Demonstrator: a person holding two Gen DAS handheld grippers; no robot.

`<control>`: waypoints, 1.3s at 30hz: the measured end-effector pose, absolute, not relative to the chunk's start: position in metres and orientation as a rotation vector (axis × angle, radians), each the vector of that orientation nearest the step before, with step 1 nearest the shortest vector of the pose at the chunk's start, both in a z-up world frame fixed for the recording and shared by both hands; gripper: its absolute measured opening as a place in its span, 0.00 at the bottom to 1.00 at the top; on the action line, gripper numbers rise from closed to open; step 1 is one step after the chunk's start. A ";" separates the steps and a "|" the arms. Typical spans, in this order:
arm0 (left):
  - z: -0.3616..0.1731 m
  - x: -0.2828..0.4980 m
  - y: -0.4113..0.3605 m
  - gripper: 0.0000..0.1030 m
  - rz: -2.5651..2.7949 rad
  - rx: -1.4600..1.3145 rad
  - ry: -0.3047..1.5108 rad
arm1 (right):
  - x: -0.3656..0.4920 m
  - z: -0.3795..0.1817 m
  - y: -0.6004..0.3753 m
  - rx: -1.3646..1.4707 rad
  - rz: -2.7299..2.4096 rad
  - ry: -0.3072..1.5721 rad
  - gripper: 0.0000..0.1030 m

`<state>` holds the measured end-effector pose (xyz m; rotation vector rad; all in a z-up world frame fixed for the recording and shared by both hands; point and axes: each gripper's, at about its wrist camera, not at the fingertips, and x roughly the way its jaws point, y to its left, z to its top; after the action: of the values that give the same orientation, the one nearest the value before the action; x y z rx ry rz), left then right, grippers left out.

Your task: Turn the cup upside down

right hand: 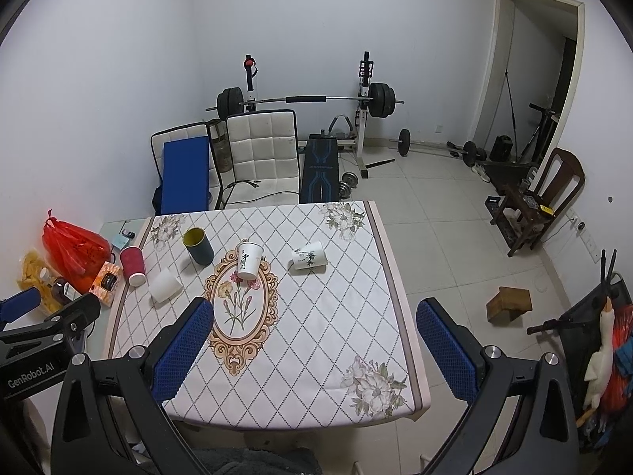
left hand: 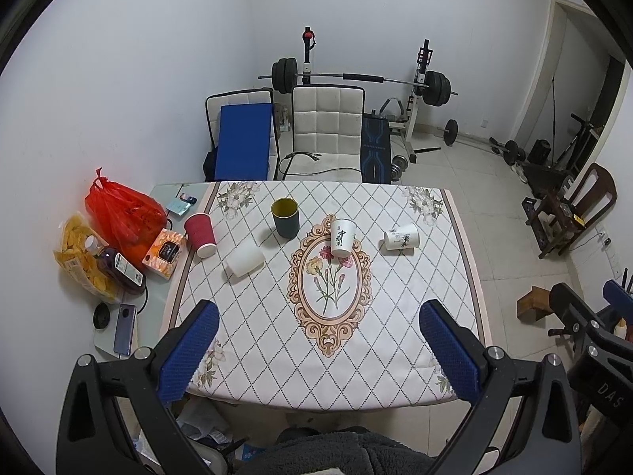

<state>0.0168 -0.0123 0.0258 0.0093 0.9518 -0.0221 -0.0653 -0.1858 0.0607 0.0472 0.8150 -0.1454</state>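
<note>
Both the left tool point(left hand: 318, 334) and right tool point(right hand: 314, 332) hang open, empty, near the worktop point(left hand: 395, 336) edge; the upright white cup point(left hand: 342, 237) awaits flipping.

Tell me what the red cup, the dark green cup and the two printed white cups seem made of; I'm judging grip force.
Red cup: likely paper, with a matte ribbed sleeve and white rim.
Dark green cup: probably plastic or ceramic; smooth thick wall, yellow inside.
Upright printed white cup and toppled printed white cup: thin matte paper, it seems, with ink prints.
</note>
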 end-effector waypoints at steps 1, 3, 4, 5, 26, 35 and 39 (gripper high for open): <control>0.026 0.018 -0.012 1.00 -0.022 0.009 0.951 | -0.065 0.061 -0.186 0.047 -0.145 0.815 1.00; 0.025 0.015 -0.010 1.00 -0.022 0.007 0.951 | -0.065 0.060 -0.185 0.049 -0.144 0.815 1.00; 0.024 0.015 -0.011 1.00 -0.023 0.007 0.951 | -0.065 0.060 -0.185 0.049 -0.143 0.816 1.00; 0.024 0.016 -0.012 1.00 -0.023 0.009 0.953 | -0.065 0.060 -0.185 0.049 -0.143 0.815 1.00; -0.117 0.103 -0.032 1.00 0.088 0.057 1.140 | 0.025 -0.090 -0.246 0.095 -0.178 1.022 1.00; -0.180 0.193 -0.050 1.00 0.053 0.132 1.242 | 0.107 -0.192 -0.250 0.083 -0.214 1.191 1.00; -0.216 0.241 -0.051 1.00 0.040 0.148 1.316 | 0.142 -0.232 -0.251 0.110 -0.238 1.279 1.00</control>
<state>0.2413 -0.0511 -0.2155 0.1476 1.3158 0.0395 0.1416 -0.2508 -0.2319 0.1104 1.2793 -0.2384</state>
